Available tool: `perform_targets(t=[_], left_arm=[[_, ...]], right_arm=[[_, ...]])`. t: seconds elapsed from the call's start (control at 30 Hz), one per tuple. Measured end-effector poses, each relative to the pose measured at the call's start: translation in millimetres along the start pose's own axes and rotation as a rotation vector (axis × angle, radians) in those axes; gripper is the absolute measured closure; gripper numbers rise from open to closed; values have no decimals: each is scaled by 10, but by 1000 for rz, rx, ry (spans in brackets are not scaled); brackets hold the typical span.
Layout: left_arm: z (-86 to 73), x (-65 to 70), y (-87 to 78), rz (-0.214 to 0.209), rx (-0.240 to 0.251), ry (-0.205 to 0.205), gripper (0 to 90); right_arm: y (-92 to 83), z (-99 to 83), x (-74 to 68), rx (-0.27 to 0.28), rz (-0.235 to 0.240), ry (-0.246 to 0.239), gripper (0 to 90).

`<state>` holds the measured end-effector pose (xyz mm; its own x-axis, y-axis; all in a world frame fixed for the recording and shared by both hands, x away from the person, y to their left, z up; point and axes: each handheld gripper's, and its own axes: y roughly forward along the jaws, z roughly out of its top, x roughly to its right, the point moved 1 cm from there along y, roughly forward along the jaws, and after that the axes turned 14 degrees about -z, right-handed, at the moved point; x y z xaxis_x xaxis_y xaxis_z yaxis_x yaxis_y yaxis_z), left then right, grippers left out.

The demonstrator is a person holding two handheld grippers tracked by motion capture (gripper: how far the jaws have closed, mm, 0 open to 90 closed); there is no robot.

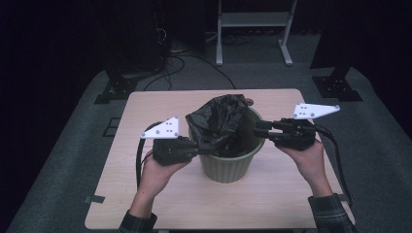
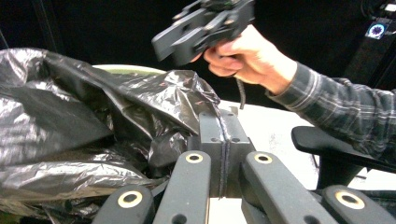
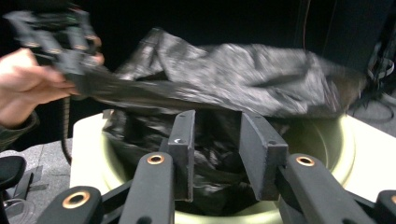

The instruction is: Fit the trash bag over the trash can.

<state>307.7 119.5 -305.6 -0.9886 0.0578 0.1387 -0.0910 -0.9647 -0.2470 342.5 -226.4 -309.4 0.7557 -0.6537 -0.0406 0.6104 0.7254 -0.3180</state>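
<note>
A black plastic bag (image 1: pixel 219 122) sits crumpled in a pale green bin (image 1: pixel 232 167), bunched up above the rim and spilling toward the bin's left side. The bin stands upright on the table (image 1: pixel 145 194), roughly central and slightly nearer the far edge than the near one.

The left gripper (image 1: pixel 203 148) is at the bin's left rim, its jaws pressed fully together on a fold of the bag. In the left gripper view (image 2: pixel 223 140) the two pads meet with a thin edge of black film pinched in the seam, and the bag (image 2: pixel 93 121) is drawn taut from that point toward the bin rim (image 2: pixel 126 69).

The right gripper (image 1: pixel 260 129) is held level over the bin's right rim, pointing inward. Its jaws stand partly apart; the right gripper view (image 3: pixel 217 154) shows the gap between the pads lying over the bin's mouth, with the bag (image 3: pixel 233 74) behind and below them and no film pressed by either pad. The picture there is blurred, so contact with the loose folds cannot be ruled on.

Both hands come in from the near edge, well apart, one at each side of the bin.
</note>
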Motion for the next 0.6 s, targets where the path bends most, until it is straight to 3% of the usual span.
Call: perform_targets(t=[0.2, 0.3, 0.53, 0.6], left_arm=[[-33, 80, -75, -8, 5, 5, 893], [-52, 112, -139, 7, 7, 7, 892], [-89, 134, -317, 45, 14, 3, 892], [-104, 138, -360, 52, 21, -1, 890]], right_arm=[[216, -34, 19, -24, -19, 6, 616], [252, -35, 73, -21, -58, 19, 592], [37, -46, 252, 16, -143, 33, 579], [-31, -55, 310, 25, -145, 50, 582]])
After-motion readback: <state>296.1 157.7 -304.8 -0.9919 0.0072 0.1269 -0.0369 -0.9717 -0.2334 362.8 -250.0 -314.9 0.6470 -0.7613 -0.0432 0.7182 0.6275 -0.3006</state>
